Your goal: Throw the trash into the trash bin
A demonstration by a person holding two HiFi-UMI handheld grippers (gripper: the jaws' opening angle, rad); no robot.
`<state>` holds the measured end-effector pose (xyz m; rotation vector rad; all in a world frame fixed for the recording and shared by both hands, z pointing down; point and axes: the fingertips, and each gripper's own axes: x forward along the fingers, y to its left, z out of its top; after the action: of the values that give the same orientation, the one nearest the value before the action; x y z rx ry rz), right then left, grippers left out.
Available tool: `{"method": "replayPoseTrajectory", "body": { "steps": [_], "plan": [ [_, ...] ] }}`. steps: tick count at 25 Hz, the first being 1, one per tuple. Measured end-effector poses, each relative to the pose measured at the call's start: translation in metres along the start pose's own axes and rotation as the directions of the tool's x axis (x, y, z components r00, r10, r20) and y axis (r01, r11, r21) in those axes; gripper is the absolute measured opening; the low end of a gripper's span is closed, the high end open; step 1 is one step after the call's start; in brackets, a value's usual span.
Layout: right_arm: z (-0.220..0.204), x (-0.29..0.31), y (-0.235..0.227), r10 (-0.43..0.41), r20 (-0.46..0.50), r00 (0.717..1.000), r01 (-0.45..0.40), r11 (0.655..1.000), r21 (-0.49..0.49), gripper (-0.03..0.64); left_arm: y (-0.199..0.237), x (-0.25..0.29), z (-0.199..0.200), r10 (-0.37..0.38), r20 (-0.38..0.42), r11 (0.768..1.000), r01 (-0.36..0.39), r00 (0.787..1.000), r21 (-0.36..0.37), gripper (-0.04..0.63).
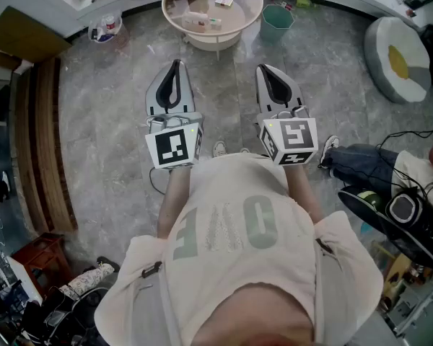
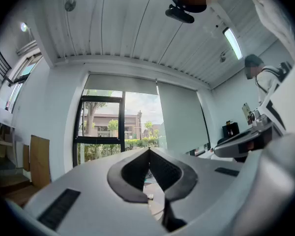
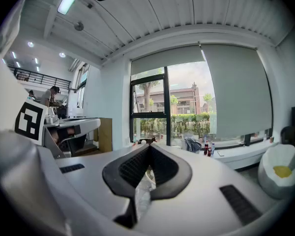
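The left hand-held gripper (image 1: pixel 175 67) and the right hand-held gripper (image 1: pixel 265 71) are held side by side, level, above the grey floor (image 1: pixel 108 135). Both have their jaws pressed together at the tips, gripping nothing. Ahead of them and well apart stands a round bench (image 1: pixel 258 6) carrying small boxes (image 1: pixel 202 21). The green trash bin (image 1: pixel 278 16) sits straight ahead of the right hand-held gripper, just beside the bench.

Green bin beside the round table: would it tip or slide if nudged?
The green bin looks small and thin-walled, so probably light and likely to slide on the smooth floor. It seems to narrow toward its base, so a push near the rim might tip it.
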<state>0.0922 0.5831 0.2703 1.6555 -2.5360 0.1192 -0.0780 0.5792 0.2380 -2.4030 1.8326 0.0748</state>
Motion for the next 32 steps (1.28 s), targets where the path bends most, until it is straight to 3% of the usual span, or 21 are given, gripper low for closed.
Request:
{"method": "replayPoseTrajectory", "body": {
  "steps": [7, 11, 16, 24, 32],
  "plan": [
    [0.003, 0.003, 0.012, 0.020, -0.007, 1.000, -0.020, 1.000, -0.010, 0.014, 0.015, -0.002, 0.001, 0.007, 0.011, 1.000, -0.007, 1.000, -0.006, 0.012],
    [0.005, 0.011, 0.011, 0.046, 0.015, 0.999, -0.046, 0.999, 0.011, 0.014, 0.027, 0.000, 0.006, 0.028, 0.027, 0.998, -0.026, 0.999, -0.053, 0.012],
    [0.014, 0.021, 0.009, 0.045, 0.033, 0.998, -0.045, 0.999, 0.020, 0.014, 0.042, -0.001, 0.013, 0.039, 0.041, 0.999, -0.038, 0.998, -0.024, 0.012],
    [-0.022, 0.013, 0.017, 0.002, -0.042, 0.999, 0.002, 0.994, 0.106, 0.014, 0.059, -0.006, -0.005, 0.022, 0.015, 0.999, -0.022, 1.000, -0.041, 0.012],
    [-0.028, 0.031, 0.007, 0.013, -0.061, 0.998, -0.008, 0.997, 0.080, 0.014, 0.075, 0.019, -0.027, 0.044, -0.016, 0.997, -0.045, 0.999, -0.070, 0.012]
  ]
}}
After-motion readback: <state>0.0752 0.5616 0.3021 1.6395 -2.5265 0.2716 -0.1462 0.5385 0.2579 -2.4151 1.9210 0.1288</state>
